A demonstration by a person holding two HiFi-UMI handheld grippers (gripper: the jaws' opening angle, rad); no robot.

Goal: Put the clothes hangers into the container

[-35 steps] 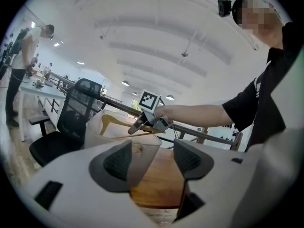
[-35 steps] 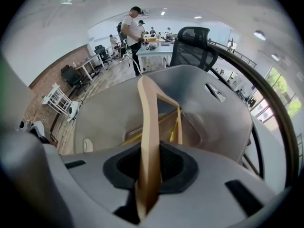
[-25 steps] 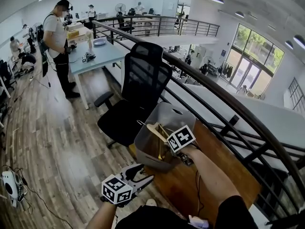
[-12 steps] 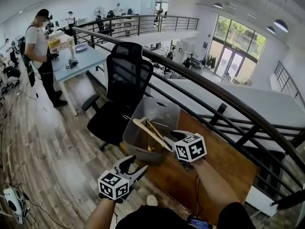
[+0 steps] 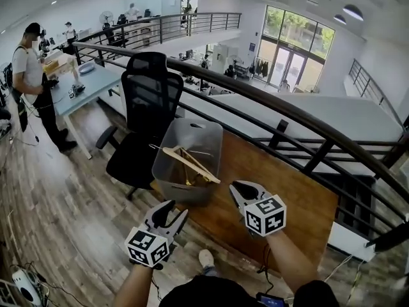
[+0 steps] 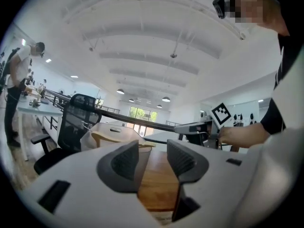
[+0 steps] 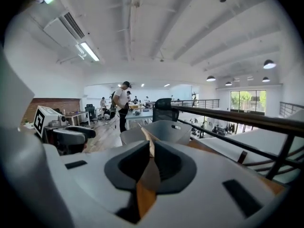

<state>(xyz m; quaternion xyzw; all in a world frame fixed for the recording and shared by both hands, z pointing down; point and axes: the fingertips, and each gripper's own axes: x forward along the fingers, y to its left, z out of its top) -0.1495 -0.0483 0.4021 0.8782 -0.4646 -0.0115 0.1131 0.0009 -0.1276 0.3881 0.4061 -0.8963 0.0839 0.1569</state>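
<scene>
The grey container (image 5: pixel 201 132) stands at the left end of the wooden table (image 5: pixel 287 197). Several wooden clothes hangers (image 5: pixel 190 162) lie in it, one slanting up over the rim. Both grippers hover on the near side of the container, apart from it. My left gripper (image 5: pixel 167 215) is off the table's near edge with its jaws closing and nothing between them (image 6: pixel 152 148). My right gripper (image 5: pixel 240 191) is above the table, its jaws closing to a narrow gap with nothing in it (image 7: pixel 152 148). Past those jaws I see the container (image 7: pixel 166 129) and a hanger (image 7: pixel 145 135).
A black office chair (image 5: pixel 146 101) stands just behind the container. A dark metal railing (image 5: pixel 268 98) runs along the table's far side. At far left a person (image 5: pixel 30 69) stands by a blue table (image 5: pixel 83 85). Plank floor (image 5: pixel 57 197) lies to the left.
Both grippers have drawn back from the container toward me. The right one has left the hangers in it and narrowed its jaws; the left jaws have narrowed too.
</scene>
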